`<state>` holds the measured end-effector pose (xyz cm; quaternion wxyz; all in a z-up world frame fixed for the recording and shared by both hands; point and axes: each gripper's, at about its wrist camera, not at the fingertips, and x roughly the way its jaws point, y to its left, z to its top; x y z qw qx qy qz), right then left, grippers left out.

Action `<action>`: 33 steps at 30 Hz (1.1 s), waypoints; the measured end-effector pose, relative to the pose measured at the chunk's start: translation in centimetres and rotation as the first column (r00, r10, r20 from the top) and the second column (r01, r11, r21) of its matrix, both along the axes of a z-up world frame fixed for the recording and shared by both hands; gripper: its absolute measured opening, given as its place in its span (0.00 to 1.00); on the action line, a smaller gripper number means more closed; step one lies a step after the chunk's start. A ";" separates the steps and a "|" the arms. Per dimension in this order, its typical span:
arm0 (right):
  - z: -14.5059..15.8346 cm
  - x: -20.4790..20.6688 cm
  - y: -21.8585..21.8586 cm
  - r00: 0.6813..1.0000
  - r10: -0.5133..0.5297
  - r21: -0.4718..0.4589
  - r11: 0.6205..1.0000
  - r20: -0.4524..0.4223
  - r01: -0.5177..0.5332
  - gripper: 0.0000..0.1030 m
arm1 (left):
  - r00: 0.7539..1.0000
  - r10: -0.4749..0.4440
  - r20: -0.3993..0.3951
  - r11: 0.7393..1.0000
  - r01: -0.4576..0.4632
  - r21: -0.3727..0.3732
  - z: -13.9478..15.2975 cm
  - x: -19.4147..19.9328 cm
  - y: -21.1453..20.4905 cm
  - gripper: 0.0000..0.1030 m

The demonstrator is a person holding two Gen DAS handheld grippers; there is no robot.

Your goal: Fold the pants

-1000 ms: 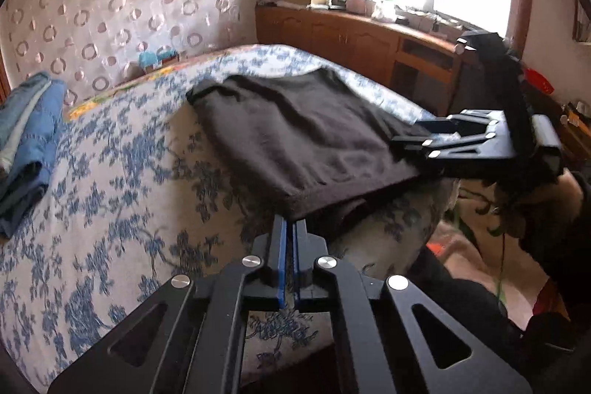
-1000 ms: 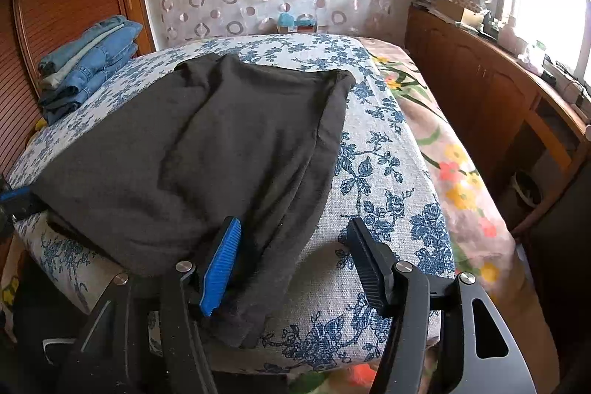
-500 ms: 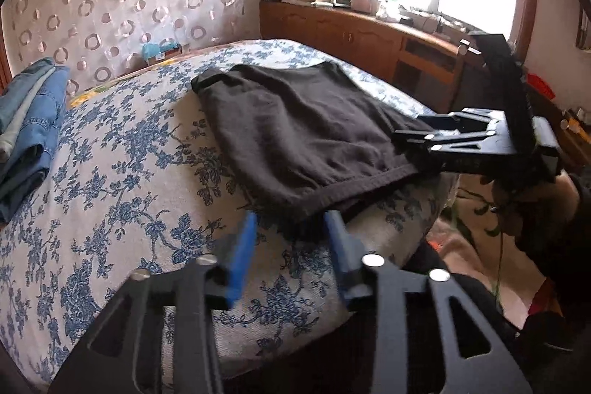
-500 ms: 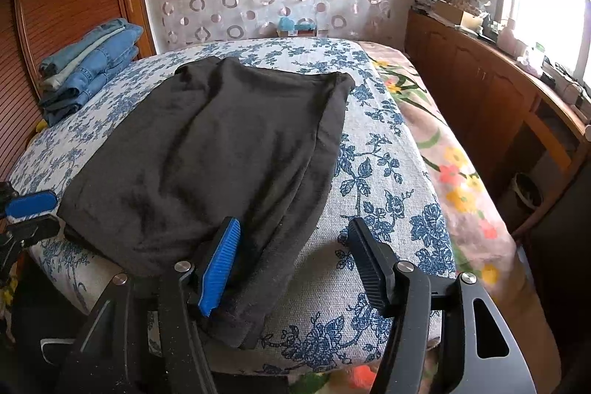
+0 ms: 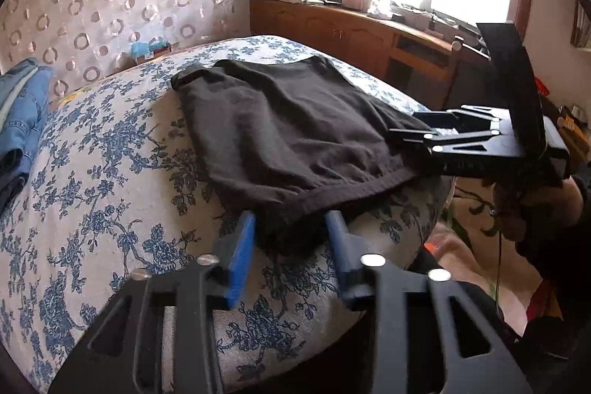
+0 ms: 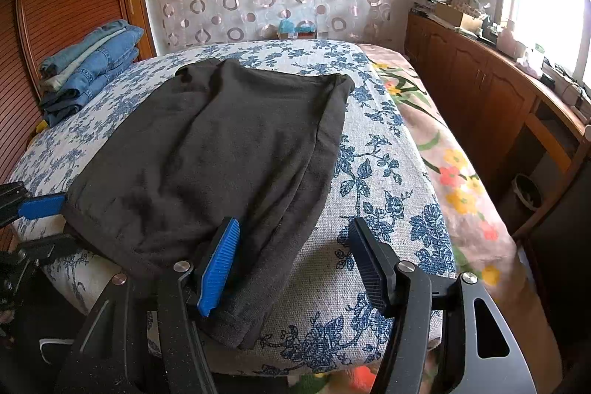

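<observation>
Dark brown pants [image 6: 221, 150] lie folded flat on the flowered bedspread [image 6: 373, 172], their near hem hanging over the bed's front edge. My left gripper [image 5: 290, 239] sits at the hem's left corner with its jaws closing. A fold of the pants [image 5: 288, 128] lies between the blue pads, which stand a little apart from it. My right gripper [image 6: 291, 228] is open and straddles the pants' right edge, one finger over cloth, the other over bedspread. Each gripper shows in the other's view: the right gripper [image 5: 410, 132] and the left gripper [image 6: 42, 220].
A stack of folded jeans [image 6: 88, 61] rests at the bed's far left by the wooden headboard [image 6: 55, 6]. A floral blanket [image 6: 443, 154] hangs off the right side, with a wooden cabinet [image 6: 480, 91] under the window beyond it. A person's hand [image 5: 517, 205] holds the right gripper.
My left gripper went from shut to wide open, letting go of the hem corner, and now stands narrower around it. The pants' left corner slid back a little. The right gripper stayed put.
</observation>
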<state>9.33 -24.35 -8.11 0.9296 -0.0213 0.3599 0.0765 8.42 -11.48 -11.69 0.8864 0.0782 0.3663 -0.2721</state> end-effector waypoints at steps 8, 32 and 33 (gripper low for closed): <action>0.0 0.1 -0.1 1.000 0.006 -0.001 1.000 0.007 -0.006 0.62 | 1.000 -0.001 0.001 1.000 0.001 -0.016 0.4 -0.9 0.7 0.07; 0.8 -0.9 -1.2 1.000 0.018 0.053 0.998 0.018 -0.018 0.62 | 0.996 0.084 0.024 0.995 -0.083 -0.063 3.2 -0.9 2.8 0.45; 0.9 -1.2 -1.3 1.000 0.019 0.056 0.998 0.023 -0.020 0.62 | 0.996 0.084 0.024 0.994 -0.083 -0.067 3.3 -0.7 2.7 0.45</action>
